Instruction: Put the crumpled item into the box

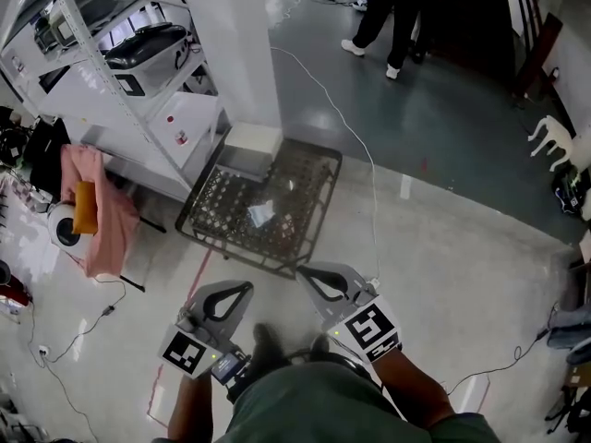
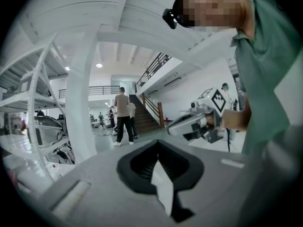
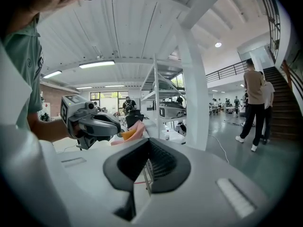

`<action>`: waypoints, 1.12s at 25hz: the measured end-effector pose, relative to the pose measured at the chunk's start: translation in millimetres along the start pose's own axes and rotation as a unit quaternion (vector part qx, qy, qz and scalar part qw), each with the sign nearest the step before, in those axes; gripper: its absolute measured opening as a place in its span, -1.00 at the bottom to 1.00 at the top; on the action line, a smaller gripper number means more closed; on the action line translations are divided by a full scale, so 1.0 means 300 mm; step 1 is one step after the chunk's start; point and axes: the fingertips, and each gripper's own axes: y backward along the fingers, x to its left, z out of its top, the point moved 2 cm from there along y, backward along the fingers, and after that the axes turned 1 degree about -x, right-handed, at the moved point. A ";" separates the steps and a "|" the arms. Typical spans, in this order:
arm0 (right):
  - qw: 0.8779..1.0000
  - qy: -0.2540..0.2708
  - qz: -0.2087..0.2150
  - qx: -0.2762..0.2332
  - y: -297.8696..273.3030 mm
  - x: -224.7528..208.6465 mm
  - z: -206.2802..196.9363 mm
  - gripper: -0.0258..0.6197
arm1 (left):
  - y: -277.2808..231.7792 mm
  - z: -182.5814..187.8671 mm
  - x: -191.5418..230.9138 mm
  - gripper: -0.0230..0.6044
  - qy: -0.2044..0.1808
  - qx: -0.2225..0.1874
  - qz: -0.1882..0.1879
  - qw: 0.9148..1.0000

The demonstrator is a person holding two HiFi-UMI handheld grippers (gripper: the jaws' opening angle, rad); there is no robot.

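Note:
A dark wire crate (image 1: 305, 160) sits on the floor ahead of me in the head view. A small white crumpled item (image 1: 260, 213) lies inside it, near the middle. A white box (image 1: 252, 139) stands at the crate's far left corner, against the pillar. My left gripper (image 1: 246, 289) and right gripper (image 1: 302, 272) are held low, side by side, just short of the crate's near edge. Both are shut with nothing between the jaws. The left gripper view shows its jaws (image 2: 157, 143) closed and the right gripper (image 2: 196, 122) beside it. The right gripper view shows its own closed jaws (image 3: 150, 141) and the left gripper (image 3: 92, 123).
White metal shelving (image 1: 111, 53) and a white pillar (image 1: 235, 44) stand left of the crate. A pink cloth (image 1: 103, 206) hangs on a stand at the far left. A white cable (image 1: 355, 141) runs along the floor. People (image 1: 388, 12) stand at the back, near the stairs (image 2: 144, 117).

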 end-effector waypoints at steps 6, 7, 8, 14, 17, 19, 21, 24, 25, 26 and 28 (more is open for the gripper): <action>1.000 -0.006 -0.024 0.013 -0.082 -0.075 -0.002 -0.90 | -0.069 -0.039 0.115 -0.92 0.005 -0.008 -0.026 1.000; 0.999 -0.008 -0.031 0.014 -0.097 -0.085 0.000 -0.90 | -0.082 -0.041 0.135 -0.92 0.005 -0.010 -0.034 0.999; 0.999 -0.010 -0.037 0.016 -0.115 -0.092 0.004 -0.90 | -0.092 -0.041 0.159 -0.92 0.004 -0.013 -0.042 0.999; 0.997 -0.013 -0.073 0.023 -0.253 -0.148 0.057 -0.90 | -0.133 -0.029 0.349 -0.92 0.001 -0.031 -0.077 0.997; 0.996 -0.016 -0.089 0.026 -0.320 -0.176 0.071 -0.90 | -0.152 -0.036 0.436 -0.92 -0.001 -0.035 -0.093 0.995; 0.995 -0.019 -0.098 0.028 -0.364 -0.195 0.075 -0.90 | -0.162 -0.044 0.486 -0.92 0.000 -0.036 -0.102 0.994; 0.993 -0.022 -0.108 0.030 -0.405 -0.212 0.081 -0.90 | -0.168 -0.051 0.530 -0.92 0.001 -0.038 -0.112 0.993; 0.992 -0.024 -0.121 0.033 -0.464 -0.227 0.092 -0.90 | -0.166 -0.066 0.595 -0.92 0.005 -0.038 -0.124 0.992; 0.991 -0.024 -0.125 0.032 -0.483 -0.231 0.099 -0.90 | -0.165 -0.070 0.618 -0.92 0.006 -0.038 -0.127 0.991; 0.991 -0.024 -0.129 0.033 -0.503 -0.235 0.106 -0.90 | -0.164 -0.073 0.640 -0.92 0.007 -0.039 -0.130 0.991; 0.990 -0.023 -0.137 0.035 -0.540 -0.244 0.110 -0.90 | -0.163 -0.081 0.680 -0.92 0.007 -0.041 -0.136 0.990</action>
